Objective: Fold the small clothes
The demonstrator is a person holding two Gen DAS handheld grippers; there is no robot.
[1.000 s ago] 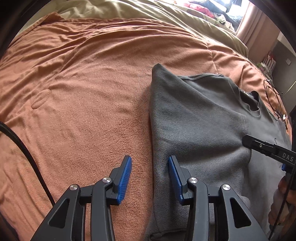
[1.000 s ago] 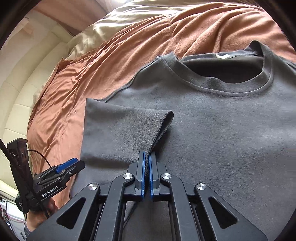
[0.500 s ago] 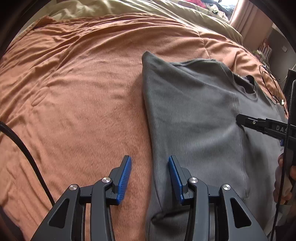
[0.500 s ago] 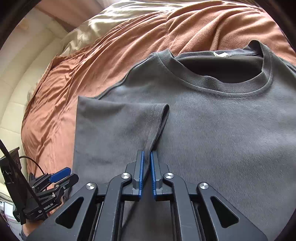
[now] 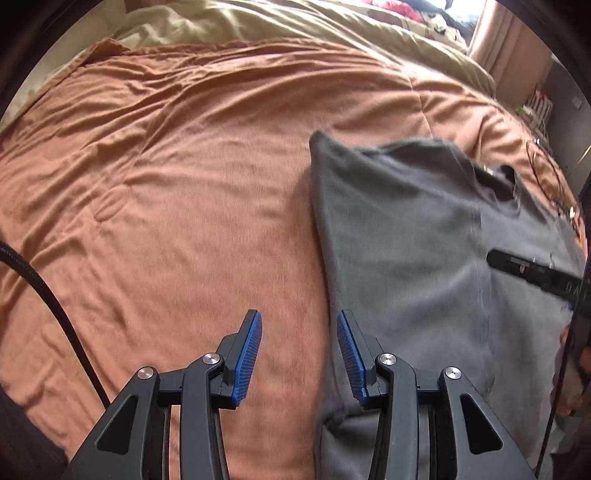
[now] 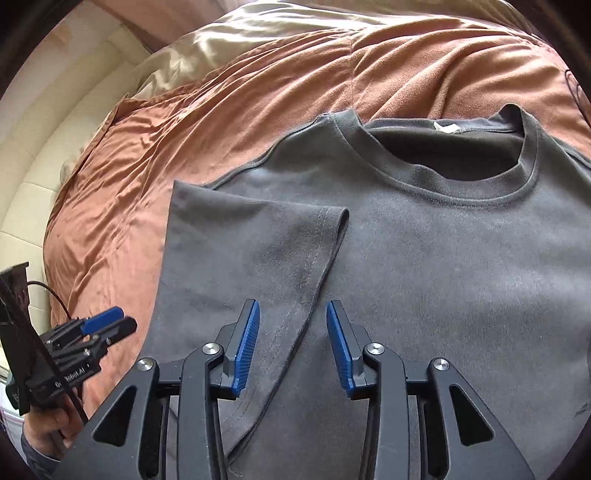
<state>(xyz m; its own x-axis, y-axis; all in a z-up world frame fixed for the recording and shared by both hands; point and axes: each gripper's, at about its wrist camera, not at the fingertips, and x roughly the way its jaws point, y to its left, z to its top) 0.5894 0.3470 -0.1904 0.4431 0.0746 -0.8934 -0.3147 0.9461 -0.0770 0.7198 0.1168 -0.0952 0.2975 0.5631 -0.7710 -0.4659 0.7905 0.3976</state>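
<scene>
— On the orange blanket (image 6: 258,110) lay the grey T-shirt (image 6: 443,277), front up, collar (image 6: 461,192) at the far side with a small white label (image 6: 447,127) showing inside the neck.

— And the sleeve?

— One sleeve (image 6: 258,251) was folded in over the chest, its hemmed edge running down toward the right gripper (image 6: 291,347). That gripper's blue pads (image 6: 245,350) stood apart, one on each side of the sleeve's hem, with nothing pinched between them.

— What about the other one?

— The left gripper (image 5: 299,354) was spread wide too. In its own view, one pad (image 5: 247,358) sat over bare blanket (image 5: 166,203) and the other over the folded side edge of the T-shirt (image 5: 406,258). I couldn't tell whether either pad touched the cloth. From the right wrist view, the left gripper (image 6: 103,325) appeared at the lower left, off the shirt's edge and over the blanket, with a hand (image 6: 48,421) gripping it from below.

— Could you see the right tool from the left side?

— Yes, its black finger (image 5: 532,273) reached in over the shirt from the right.

— Anything beyond the shirt?

— A beige cover (image 5: 332,29) lay past the blanket, and a black cable (image 5: 48,302) crossed the lower left of the left wrist view. A thin dark cord (image 5: 546,173) lay on the blanket near the collar.
</scene>
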